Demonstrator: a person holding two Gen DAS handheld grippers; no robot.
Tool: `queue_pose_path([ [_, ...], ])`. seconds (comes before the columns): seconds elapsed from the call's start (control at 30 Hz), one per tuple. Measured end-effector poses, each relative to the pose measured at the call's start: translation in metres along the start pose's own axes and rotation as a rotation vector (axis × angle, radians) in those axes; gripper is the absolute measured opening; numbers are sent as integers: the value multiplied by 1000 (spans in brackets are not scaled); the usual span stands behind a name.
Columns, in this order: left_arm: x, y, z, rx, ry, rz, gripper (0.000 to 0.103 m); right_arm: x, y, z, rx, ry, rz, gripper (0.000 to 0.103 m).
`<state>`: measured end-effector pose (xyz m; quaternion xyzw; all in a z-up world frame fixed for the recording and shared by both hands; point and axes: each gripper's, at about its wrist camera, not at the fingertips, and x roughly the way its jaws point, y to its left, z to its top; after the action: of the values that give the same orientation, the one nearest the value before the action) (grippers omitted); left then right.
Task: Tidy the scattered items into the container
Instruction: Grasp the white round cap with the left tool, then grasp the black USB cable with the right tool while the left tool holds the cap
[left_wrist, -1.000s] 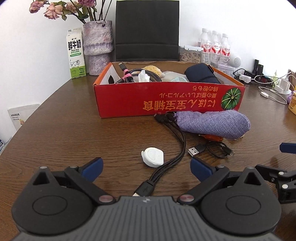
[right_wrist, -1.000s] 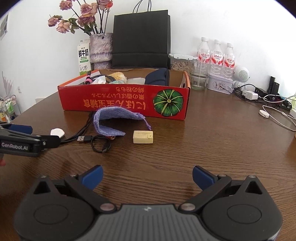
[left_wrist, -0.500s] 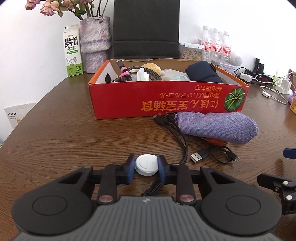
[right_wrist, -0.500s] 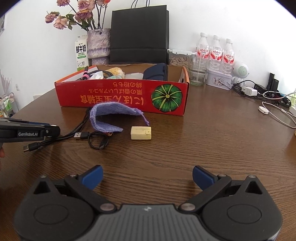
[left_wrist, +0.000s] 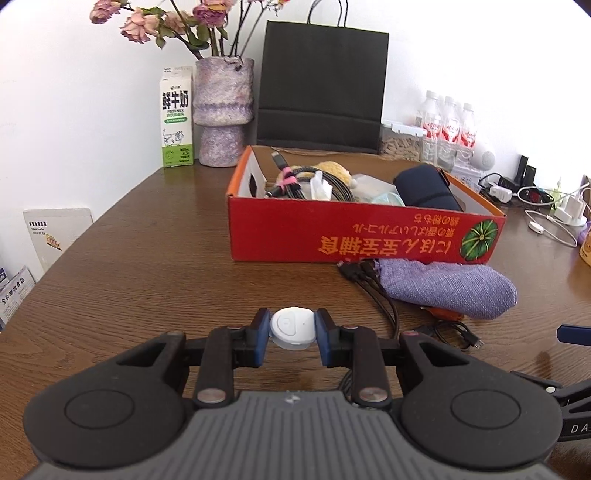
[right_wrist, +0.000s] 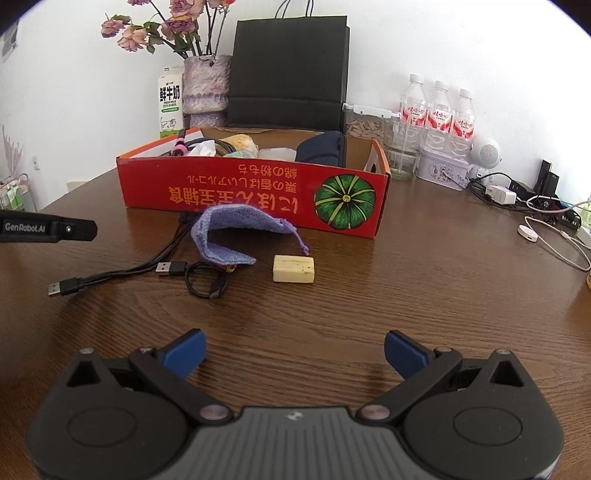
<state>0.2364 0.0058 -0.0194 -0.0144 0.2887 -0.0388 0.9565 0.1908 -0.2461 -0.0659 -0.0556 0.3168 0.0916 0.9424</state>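
Near the front edge of the wooden table (left_wrist: 147, 266), our left gripper (left_wrist: 291, 334) pinches a small white round device (left_wrist: 293, 328) between its blue pads, lifted clear, it seems, though the view under it is poor. We judge the carry step is in hand: next we must bring it over the near wall of the red cardboard box (left_wrist: 354, 236) and release. It looks smooth, hard, button-like. Our right gripper (right_wrist: 294, 352) hangs wide and empty.
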Motion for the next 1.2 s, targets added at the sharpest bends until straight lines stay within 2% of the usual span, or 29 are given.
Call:
queue_pose_path([
  [0.27, -15, 16, 1, -31, -30, 5, 27, 0, 18, 19, -32, -33, 54, 102],
  [0.37, -18, 20, -1, -39, -32, 2, 27, 6, 27, 24, -51, -25, 86, 93],
  [0.43, -19, 22, -3, -44, -33, 2, 27, 12, 32, 27, -58, -13, 107, 91],
  [0.57, -20, 26, -4, -54, -35, -1, 27, 22, 41, 32, -59, 2, 127, 79],
  [0.63, -20, 28, -4, -60, -37, -4, 27, 28, 44, 35, -58, 9, 128, 77],
  [0.77, -21, 31, -5, -70, -37, -7, 27, 40, 48, 39, -52, 18, 108, 54],
  [0.83, -21, 33, -6, -76, -36, -7, 27, 43, 47, 41, -43, 16, 133, 51],
  [0.87, -21, 34, -6, -77, -36, -7, 27, 43, 47, 42, -38, 18, 154, 37],
  [0.9, -22, 34, -7, -78, -36, -6, 27, 42, 47, 42, -44, 18, 153, 30],
  [1.2, -27, 33, -6, -81, -42, -9, 27, 30, 51, 34, -64, 7, 161, 24],
])
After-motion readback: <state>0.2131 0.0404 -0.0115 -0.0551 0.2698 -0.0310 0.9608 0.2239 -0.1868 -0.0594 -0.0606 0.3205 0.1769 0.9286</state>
